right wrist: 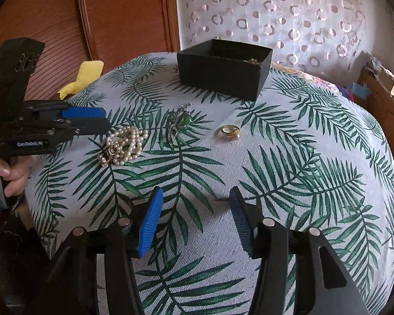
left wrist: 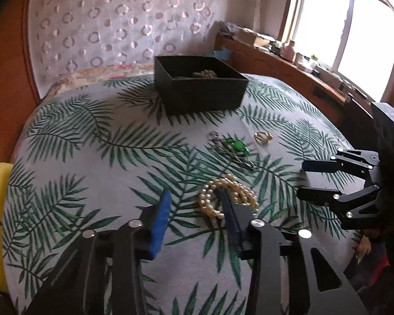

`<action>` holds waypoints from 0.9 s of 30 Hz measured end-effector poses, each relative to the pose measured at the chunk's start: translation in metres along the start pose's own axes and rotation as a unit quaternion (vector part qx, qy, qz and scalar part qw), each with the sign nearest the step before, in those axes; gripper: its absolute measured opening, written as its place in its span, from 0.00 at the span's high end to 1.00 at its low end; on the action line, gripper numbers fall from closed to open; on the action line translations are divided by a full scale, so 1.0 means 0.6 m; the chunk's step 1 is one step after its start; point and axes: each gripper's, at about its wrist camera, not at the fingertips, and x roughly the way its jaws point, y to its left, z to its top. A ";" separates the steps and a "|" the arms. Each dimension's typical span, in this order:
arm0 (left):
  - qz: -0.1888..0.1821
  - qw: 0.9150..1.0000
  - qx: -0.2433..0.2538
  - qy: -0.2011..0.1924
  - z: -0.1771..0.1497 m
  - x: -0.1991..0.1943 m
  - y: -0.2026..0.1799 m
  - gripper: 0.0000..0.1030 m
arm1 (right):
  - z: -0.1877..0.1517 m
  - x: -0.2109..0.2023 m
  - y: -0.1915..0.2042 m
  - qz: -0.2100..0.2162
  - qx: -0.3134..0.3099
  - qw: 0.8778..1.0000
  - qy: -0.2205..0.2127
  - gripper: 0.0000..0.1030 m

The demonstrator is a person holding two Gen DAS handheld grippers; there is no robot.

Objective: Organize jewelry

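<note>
where it lies bunched, the pearl necklace (right wrist: 124,144) is cream; clasp gold.

A pale grey woven cloth (right wrist: 289,162) printed with dark green palm fronds covers the surface. On it, a matte black square cardboard box (right wrist: 223,73) holds something cream-coloured, perhaps beads. Nearer than the box lie a small shiny gold ring (right wrist: 229,131), a bright green and silvery brooch-like piece (right wrist: 180,123) and a cream pearl bead strand (right wrist: 124,144). Behind the box hangs a white sheer curtain (right wrist: 289,18) patterned with pinkish rings and dots. Left of the box sits a yellow soft object (right wrist: 78,81).
</note>
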 end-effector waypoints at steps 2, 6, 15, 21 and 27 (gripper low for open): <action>0.002 1.000 0.008 0.006 0.003 0.009 -0.009 0.73 | 0.000 0.000 0.000 -0.005 0.000 1.000 -0.001 0.47; 0.000 1.000 0.023 0.022 0.007 0.025 -0.020 0.94 | 0.000 0.001 -0.002 -0.005 0.001 1.000 -0.004 0.46; 0.026 0.998 0.058 0.029 0.023 0.043 -0.037 0.94 | 0.000 0.000 -0.001 -0.008 -0.002 1.000 -0.005 0.46; 0.035 0.997 0.067 0.034 0.025 0.051 -0.037 0.91 | -0.001 -0.001 0.001 -0.008 -0.004 1.000 -0.005 0.46; 0.010 0.998 0.053 0.019 0.034 0.043 -0.029 0.97 | -0.002 -0.002 0.001 -0.008 -0.004 1.000 -0.005 0.46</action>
